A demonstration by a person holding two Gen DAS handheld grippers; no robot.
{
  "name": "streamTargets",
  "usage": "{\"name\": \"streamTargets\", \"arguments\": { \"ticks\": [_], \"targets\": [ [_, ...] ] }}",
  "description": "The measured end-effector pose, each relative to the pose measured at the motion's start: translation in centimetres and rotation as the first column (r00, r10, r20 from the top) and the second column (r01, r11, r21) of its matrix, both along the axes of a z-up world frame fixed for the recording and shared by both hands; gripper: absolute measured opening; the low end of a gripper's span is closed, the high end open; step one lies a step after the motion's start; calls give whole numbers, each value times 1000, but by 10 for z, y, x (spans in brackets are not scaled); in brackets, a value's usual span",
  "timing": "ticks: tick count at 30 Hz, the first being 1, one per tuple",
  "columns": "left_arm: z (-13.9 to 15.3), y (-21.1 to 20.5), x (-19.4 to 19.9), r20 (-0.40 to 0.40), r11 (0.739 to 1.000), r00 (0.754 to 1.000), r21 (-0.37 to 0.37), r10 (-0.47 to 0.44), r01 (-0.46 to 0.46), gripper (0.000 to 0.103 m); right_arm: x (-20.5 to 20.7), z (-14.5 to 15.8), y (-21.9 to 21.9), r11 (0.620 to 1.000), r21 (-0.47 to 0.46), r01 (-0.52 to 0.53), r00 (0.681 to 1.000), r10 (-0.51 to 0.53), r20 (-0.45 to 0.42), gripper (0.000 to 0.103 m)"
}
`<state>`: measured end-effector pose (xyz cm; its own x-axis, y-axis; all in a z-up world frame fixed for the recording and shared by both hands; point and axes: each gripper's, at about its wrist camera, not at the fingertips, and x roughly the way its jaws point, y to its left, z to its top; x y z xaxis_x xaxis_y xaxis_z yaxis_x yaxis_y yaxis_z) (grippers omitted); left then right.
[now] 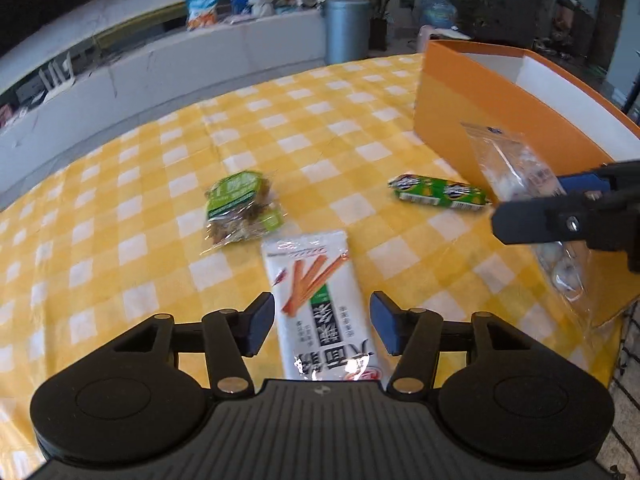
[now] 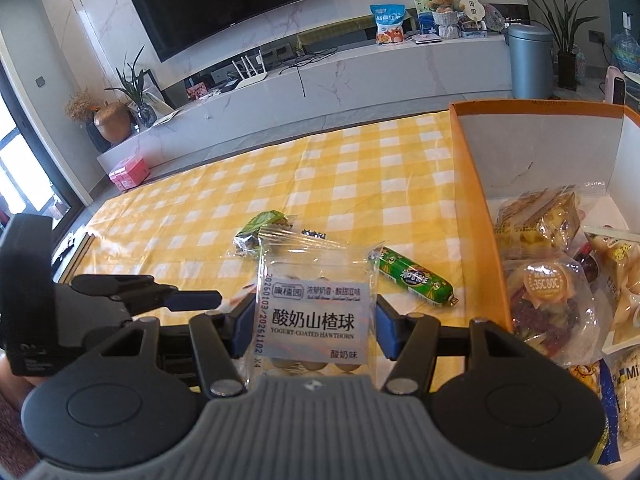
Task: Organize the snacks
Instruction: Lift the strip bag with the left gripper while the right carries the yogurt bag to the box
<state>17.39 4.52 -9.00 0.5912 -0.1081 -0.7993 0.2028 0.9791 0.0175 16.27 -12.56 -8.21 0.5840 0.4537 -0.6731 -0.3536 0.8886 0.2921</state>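
My left gripper [image 1: 322, 320] is shut on a white packet of stick snacks [image 1: 320, 276], its blue pads pressing the packet's two long edges just above the yellow checked tablecloth [image 1: 320, 120]. My right gripper [image 2: 316, 320] is shut on a clear bag of yogurt-coated hawthorn balls [image 2: 316, 300]. In the left wrist view it holds that bag [image 1: 516, 168] up beside the orange box [image 1: 460, 112]. A green-labelled snack bag [image 1: 240, 208] [image 2: 262, 228] and a green sausage [image 1: 438, 194] [image 2: 416, 278] lie on the cloth.
The orange box [image 2: 536, 105] stands at the table's right and holds several snack packs [image 2: 540, 220]. Beyond the table's far edge are a long white TV cabinet [image 2: 360, 76], a grey bin [image 2: 528, 60] and potted plants.
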Motion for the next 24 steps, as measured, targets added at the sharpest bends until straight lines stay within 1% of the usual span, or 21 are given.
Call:
{"name": "streamTargets", "arguments": {
  "ticks": [3,4,5,7,8,9,10,11,13,15,16,17,18,19,20,21,24],
  "targets": [
    [-5,3,7,-30,999,999,-18,43,-43,63,1,-1,4,1000,-21,1,1000,-1,1,58],
    [-7,4,9,-42,997,997,-25,66,-67,70,2,-1,5,1000,-25,1,1000,-1,2,58],
    [-10,6,11,-58,995,994,-36,89,-92,72,1,-2,5,1000,-26,1,1000,-1,3,58],
    [-14,7,12,-92,989,989,-86,112,-120,72,1,-2,6,999,-32,0,1000,1,3,58],
    [-15,6,12,-104,986,989,-114,108,-120,74,1,-2,6,999,-35,0,1000,0,3,58],
    [-17,4,12,-104,986,989,-123,102,-114,78,1,-2,6,999,-36,-1,1000,1,4,58],
    [-18,1,12,-100,988,991,-118,90,-101,84,1,-2,5,999,-34,-3,1000,3,3,58],
    [-20,-3,13,-102,991,991,-96,81,-91,88,1,-2,5,1000,-31,-5,1000,5,2,58],
    [-26,-12,18,-112,994,989,-28,98,-101,90,1,-2,5,1000,-27,-7,1000,7,-1,58],
    [-28,-19,18,-91,994,990,24,109,-107,96,2,-2,4,1000,-21,-5,1000,5,-3,58],
    [-29,-20,19,-87,992,989,30,123,-121,102,1,-2,4,1000,-22,-5,1000,5,-1,58],
    [-30,-17,19,-90,991,987,16,135,-135,103,1,-2,4,1000,-22,-5,1000,5,1,58],
    [-30,-15,20,-94,991,986,6,135,-135,102,1,-2,3,1000,-22,-5,1000,5,1,58],
    [-28,-15,19,-96,992,987,1,126,-126,93,2,-2,3,1000,-19,-4,1000,4,0,58],
    [-26,-14,18,-88,991,988,1,131,-131,69,2,-2,3,1000,-17,-2,1000,2,-1,58],
    [-23,-13,17,-80,989,986,-6,148,-149,59,2,-1,3,1000,-13,-2,1000,2,-2,58],
    [-20,-8,17,-108,975,971,-40,215,-220,57,1,0,1,1000,-4,-2,1000,2,0,58]
  ]
}}
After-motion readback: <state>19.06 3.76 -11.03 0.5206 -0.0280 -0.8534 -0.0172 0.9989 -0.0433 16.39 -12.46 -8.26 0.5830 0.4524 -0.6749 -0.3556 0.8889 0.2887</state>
